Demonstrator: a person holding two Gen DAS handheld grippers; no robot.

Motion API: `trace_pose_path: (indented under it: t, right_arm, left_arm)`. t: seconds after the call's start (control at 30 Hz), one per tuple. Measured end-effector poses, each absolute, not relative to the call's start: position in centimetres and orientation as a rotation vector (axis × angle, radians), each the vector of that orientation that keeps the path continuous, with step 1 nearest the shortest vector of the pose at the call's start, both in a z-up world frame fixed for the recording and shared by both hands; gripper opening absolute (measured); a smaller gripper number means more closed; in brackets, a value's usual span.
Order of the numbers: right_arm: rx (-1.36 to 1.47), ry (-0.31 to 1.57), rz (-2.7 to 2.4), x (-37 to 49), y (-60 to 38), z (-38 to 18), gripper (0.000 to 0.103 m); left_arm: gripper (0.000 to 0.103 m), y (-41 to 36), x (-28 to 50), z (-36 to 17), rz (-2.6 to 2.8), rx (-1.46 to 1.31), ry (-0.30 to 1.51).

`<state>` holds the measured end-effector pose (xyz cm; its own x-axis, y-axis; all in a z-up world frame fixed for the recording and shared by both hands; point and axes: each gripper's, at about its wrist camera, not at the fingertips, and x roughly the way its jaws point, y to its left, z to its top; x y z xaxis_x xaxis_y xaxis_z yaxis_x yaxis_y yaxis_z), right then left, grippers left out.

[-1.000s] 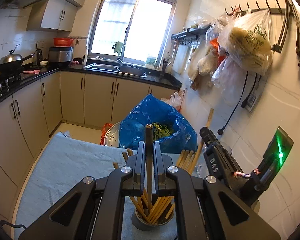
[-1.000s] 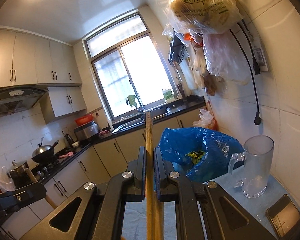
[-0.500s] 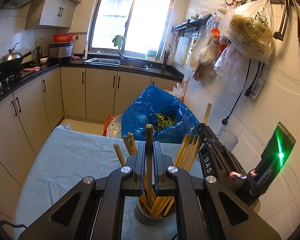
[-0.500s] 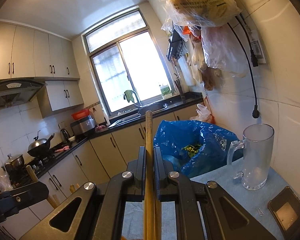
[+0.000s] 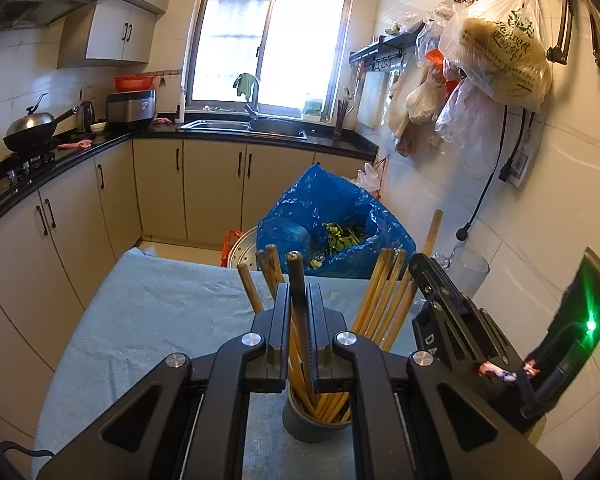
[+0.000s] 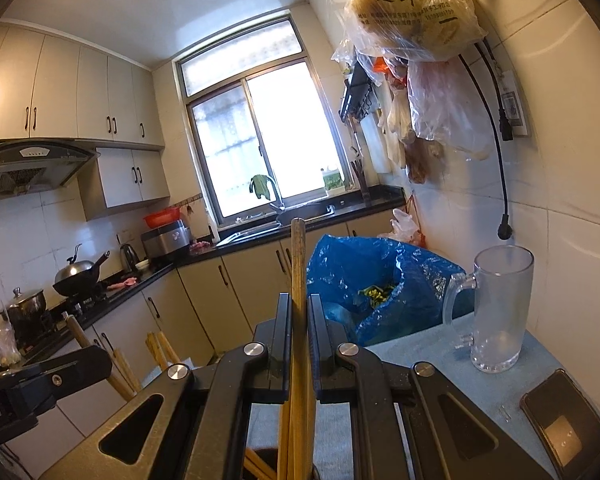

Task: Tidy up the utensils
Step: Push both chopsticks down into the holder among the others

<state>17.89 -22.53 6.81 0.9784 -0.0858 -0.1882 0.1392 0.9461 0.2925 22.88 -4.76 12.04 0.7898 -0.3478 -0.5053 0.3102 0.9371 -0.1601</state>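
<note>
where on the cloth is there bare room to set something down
The widest free patch of the blue-grey cloth lies left of the grey chopstick cup, toward the beige cabinets. A narrower strip runs between the glass mug and the phone. It is crowded around the cup, where both claws hold chopsticks.

A: Left half of tabletop (image 5: 148, 320), bare cloth, open passage.

B: Centre blocked: grey cup (image 5: 316, 420) with chopsticks (image 5: 384, 292) fanning upward. Right gripper (image 5: 452, 312) crowds just beside them.

A: Far edge?

B: Blue bag (image 5: 332, 216) walls it. Glass mug (image 6: 496, 312) and phone (image 6: 560, 428) stand along the wall side.
</note>
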Motion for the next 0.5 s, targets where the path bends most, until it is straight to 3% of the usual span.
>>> trace_pose_path:
  t: [0.5]
  right_arm:
    - [0.294, 0.235, -0.098, 16.3, -21.9, 4.8, 0.008]
  left_arm:
    - [0.008, -4.7, 21.9, 10.2, -0.324, -0.038, 0.563]
